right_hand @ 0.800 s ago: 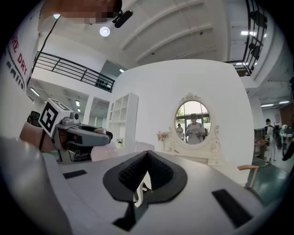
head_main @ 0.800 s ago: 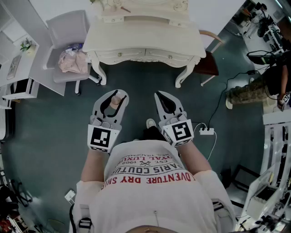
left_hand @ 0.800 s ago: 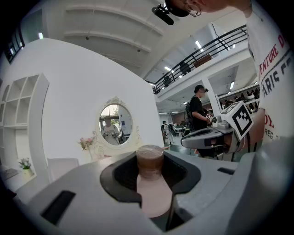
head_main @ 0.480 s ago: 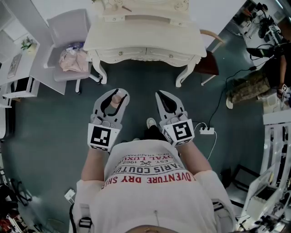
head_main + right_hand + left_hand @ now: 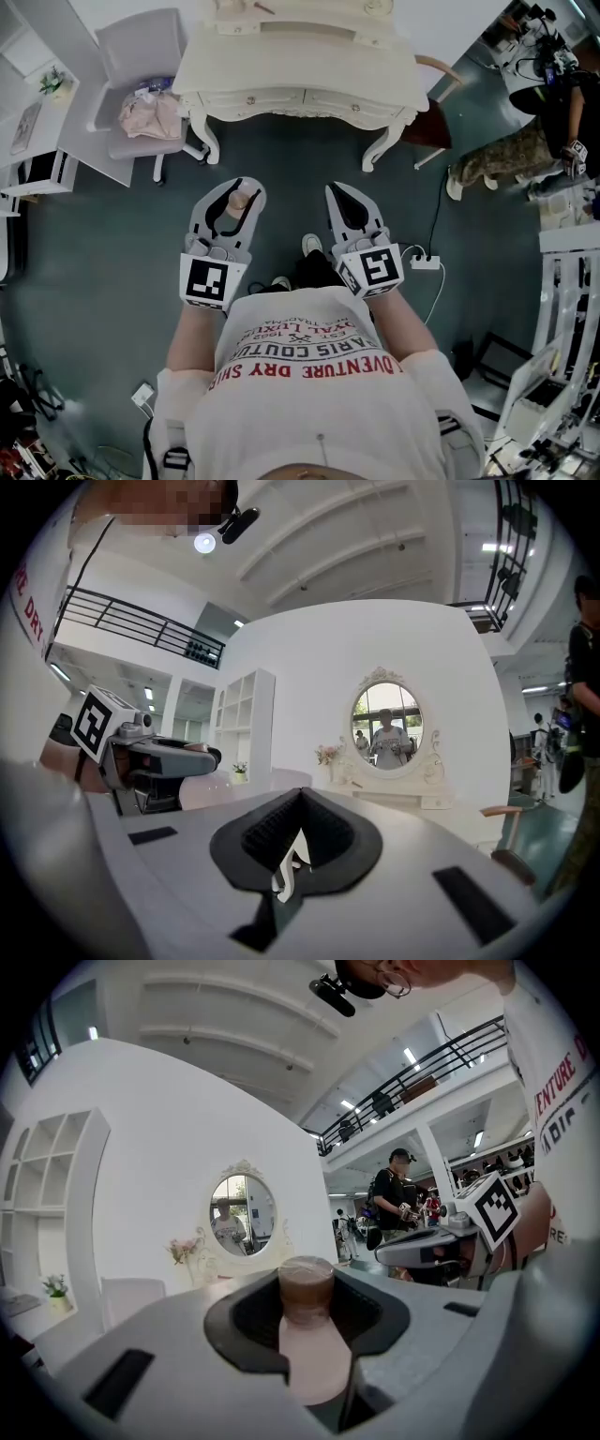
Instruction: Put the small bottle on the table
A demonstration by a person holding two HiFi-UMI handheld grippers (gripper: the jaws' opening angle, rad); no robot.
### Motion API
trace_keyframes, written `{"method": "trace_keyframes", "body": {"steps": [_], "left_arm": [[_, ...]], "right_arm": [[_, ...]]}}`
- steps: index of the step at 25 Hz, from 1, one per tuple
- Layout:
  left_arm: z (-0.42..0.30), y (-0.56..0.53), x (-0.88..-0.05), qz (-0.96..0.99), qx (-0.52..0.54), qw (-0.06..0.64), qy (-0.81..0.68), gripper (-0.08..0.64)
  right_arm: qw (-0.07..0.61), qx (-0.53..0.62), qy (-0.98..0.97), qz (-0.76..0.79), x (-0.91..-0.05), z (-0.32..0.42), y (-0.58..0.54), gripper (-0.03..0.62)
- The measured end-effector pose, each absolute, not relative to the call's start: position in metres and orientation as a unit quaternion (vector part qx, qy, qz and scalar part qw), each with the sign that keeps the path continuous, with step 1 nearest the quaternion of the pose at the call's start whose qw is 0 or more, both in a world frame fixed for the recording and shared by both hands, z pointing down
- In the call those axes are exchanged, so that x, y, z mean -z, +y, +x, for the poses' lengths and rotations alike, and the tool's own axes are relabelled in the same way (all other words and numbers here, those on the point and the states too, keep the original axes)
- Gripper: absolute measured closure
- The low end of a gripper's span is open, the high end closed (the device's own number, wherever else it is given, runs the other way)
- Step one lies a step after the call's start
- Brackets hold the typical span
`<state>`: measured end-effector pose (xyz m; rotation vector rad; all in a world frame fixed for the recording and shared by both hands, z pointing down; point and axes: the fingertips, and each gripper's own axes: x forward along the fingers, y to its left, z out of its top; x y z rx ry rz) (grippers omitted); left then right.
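A small pale pink bottle (image 5: 309,1344) with a brown cap stands upright between the jaws of my left gripper (image 5: 234,200), which is shut on it; in the head view the small bottle (image 5: 240,199) shows at that gripper's tips, above the floor. My right gripper (image 5: 345,208) is held beside it at the same height, shut and with nothing in it; its black pads (image 5: 323,830) meet in the right gripper view. The cream dressing table (image 5: 300,80) stands ahead of both grippers, with an oval mirror (image 5: 385,724) on it.
A grey chair (image 5: 141,56) with a pink bundle (image 5: 150,117) stands left of the table, white shelving (image 5: 33,141) farther left. A wooden chair (image 5: 436,122) is at the table's right. A power strip (image 5: 424,262) and cable lie on the floor. A person (image 5: 539,141) stands at the far right.
Both grippers have kept their places in front of me with the bottle still held. The table has drawn slightly nearer in view. The person at the far right has walked on.
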<state>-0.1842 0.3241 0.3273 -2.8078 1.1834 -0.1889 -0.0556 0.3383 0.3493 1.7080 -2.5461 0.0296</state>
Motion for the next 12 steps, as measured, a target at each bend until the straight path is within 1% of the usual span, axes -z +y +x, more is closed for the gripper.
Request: {"method": "trace_keyframes", "body": {"steps": [6,10,12], "left_arm": [[-0.189,0.305,-0.341,-0.911,0.08,0.044,0.402,0.426],[-0.177,0.272,-0.346,-0.91,0.084,0.051,0.402,0.426],[-0.169,0.254,-0.35,-0.909,0.088,0.043,0.406,0.426]], "right_arm": [[0.046,-0.021,-0.833,0.551,-0.365,-0.056,0.315,0.594],[0.044,-0.021,-0.835,0.548,-0.37,-0.043,0.278,0.594],[0.044,-0.025,-0.837,0.544,-0.373,-0.036,0.259,0.594]]}}
